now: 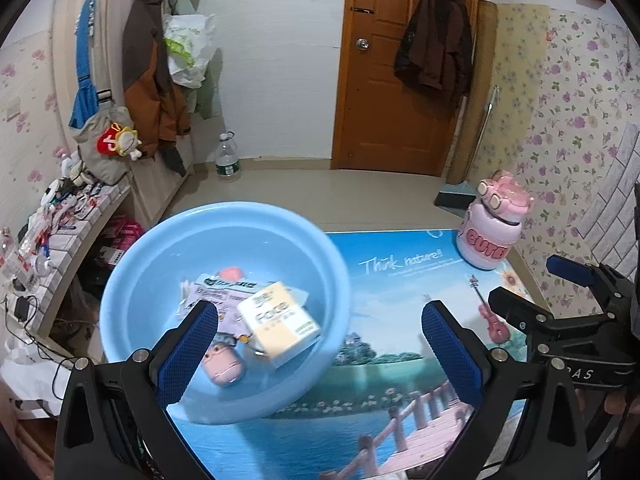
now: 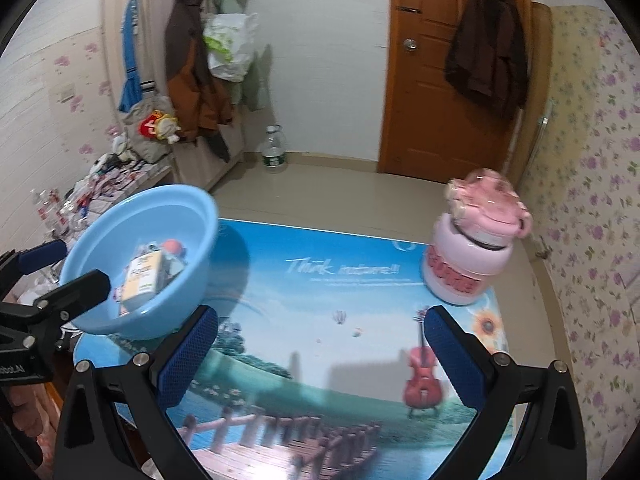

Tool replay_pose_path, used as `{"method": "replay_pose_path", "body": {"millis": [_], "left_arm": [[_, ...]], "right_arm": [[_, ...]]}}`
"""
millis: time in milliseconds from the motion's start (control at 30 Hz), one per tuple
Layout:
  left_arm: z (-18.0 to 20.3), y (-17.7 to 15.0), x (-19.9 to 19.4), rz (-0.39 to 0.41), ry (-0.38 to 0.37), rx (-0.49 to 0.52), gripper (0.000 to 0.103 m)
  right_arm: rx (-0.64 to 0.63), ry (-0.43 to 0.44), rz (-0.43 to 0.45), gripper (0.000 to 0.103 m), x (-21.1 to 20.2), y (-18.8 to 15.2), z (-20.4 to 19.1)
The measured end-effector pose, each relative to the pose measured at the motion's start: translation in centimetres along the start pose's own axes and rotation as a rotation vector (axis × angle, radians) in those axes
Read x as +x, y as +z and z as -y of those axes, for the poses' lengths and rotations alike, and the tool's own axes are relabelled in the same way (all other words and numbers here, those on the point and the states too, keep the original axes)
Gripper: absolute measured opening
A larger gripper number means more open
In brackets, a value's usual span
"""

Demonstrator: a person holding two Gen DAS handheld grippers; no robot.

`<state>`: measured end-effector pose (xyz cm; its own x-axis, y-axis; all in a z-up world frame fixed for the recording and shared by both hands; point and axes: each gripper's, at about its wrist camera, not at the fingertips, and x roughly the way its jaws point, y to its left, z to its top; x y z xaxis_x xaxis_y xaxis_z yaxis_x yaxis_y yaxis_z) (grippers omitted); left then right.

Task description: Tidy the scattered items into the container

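Left wrist view: blue basin (image 1: 132, 264) with tissue pack (image 1: 280, 324), pink case (image 1: 224, 364); both claws wide, empty

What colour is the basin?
Light blue basin, clearest in the left wrist view.

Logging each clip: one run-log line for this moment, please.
left gripper: open, empty | right gripper: open, empty | light blue plastic basin: holds items | pink lidded bottle: on table, outside basin
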<state>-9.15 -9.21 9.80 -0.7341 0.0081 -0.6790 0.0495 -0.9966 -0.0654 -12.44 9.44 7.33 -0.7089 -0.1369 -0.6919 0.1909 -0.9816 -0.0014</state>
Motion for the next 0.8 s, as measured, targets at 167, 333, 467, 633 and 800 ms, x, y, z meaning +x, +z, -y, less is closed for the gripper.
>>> {"method": "replay_pose_path", "body": {"millis": [167,333,467,633,800], "left_arm": [[1.3,1.1,0.6,-0.041,-0.015,0.013,0.103],[2.1,2.5,1.0,-0.084,-0.023,0.022,0.103],[2.7,3.4,1.0,-0.126,-0.035,0.035,0.103],[3.0,4.5,0.5,-0.151,-0.05,0.039,0.103],[2.9,5.4,0.2,-0.168,-0.051,0.025,0.103]], "right_arm": [[0.04,-0.041,-0.042,0.103,-0.3,0.2,1.7],[0.046,-0.066,-0.076,0.103,-0.5,0.7,2.3],[0.051,-0.069,-0.098,0.103,-0.9,1.3,2.5],[0.062,-0.077,-0.113,0.103,-1.7,2.4,2.7],[0.055,-0.114,-0.118,0.103,-2.6,3.6,2.2]]}}
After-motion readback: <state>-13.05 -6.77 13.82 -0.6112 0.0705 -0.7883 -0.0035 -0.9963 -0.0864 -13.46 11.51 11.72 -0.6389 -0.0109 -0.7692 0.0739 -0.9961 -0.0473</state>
